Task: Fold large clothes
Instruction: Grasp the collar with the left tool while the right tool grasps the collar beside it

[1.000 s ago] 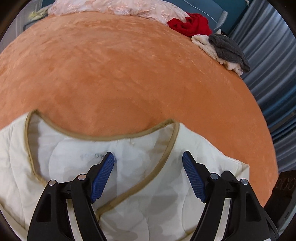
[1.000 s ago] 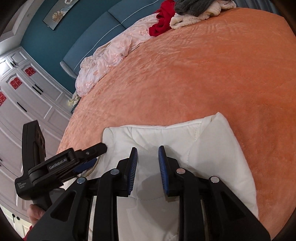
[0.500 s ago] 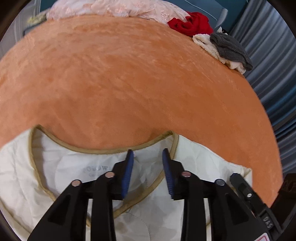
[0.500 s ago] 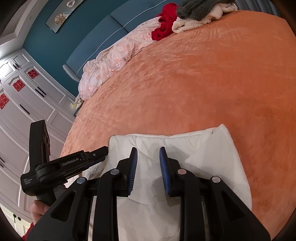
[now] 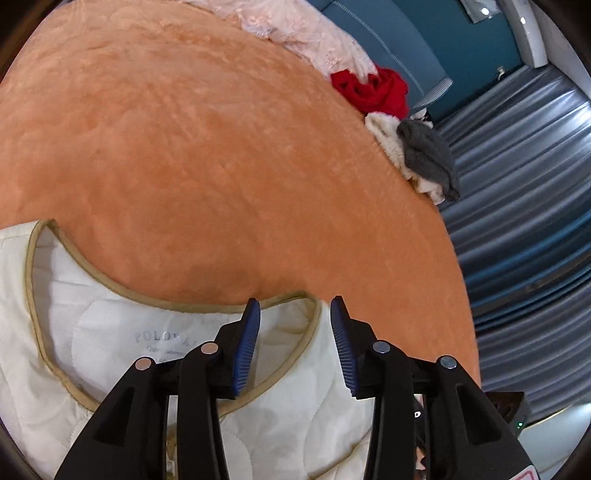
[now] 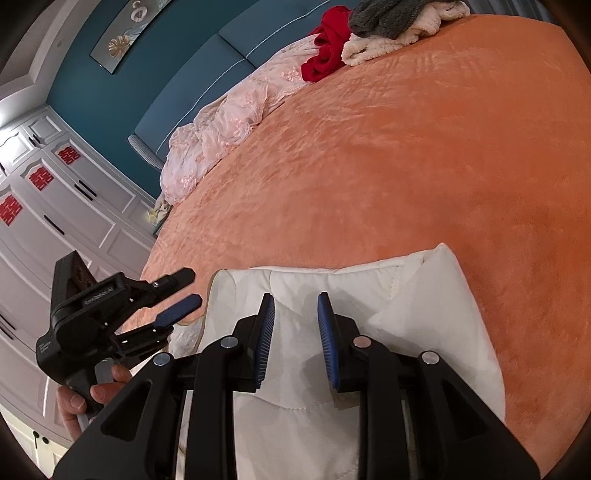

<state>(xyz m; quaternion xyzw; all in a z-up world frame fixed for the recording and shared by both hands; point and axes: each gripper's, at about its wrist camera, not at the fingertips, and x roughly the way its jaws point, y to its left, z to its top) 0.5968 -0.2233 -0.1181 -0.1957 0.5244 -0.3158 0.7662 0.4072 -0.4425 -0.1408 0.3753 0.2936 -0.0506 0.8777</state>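
Left wrist view: left gripper (image 5: pixel 293 310) jaws opening, part-open gap over the collar edge of the cream jacket (image 5: pixel 92 332), nothing pinched between the blue pads (image 5: pixel 245 350). Only this view gives the tan-trimmed neckline and a printed label, half covered by the gripper so the text can't be read. Right wrist view: right gripper (image 6: pixel 295 306) jaws narrowly apart above a folded white part of the jacket; pads don't appear to press the cloth. This view alone shows the left gripper from outside, a hand (image 6: pixel 88 395) on its handle. Jacket lies at the near edge of the orange bedspread (image 6: pixel 406 147), lower part cut off. Other clothes (image 6: pixel 369 29) piled at the far side.
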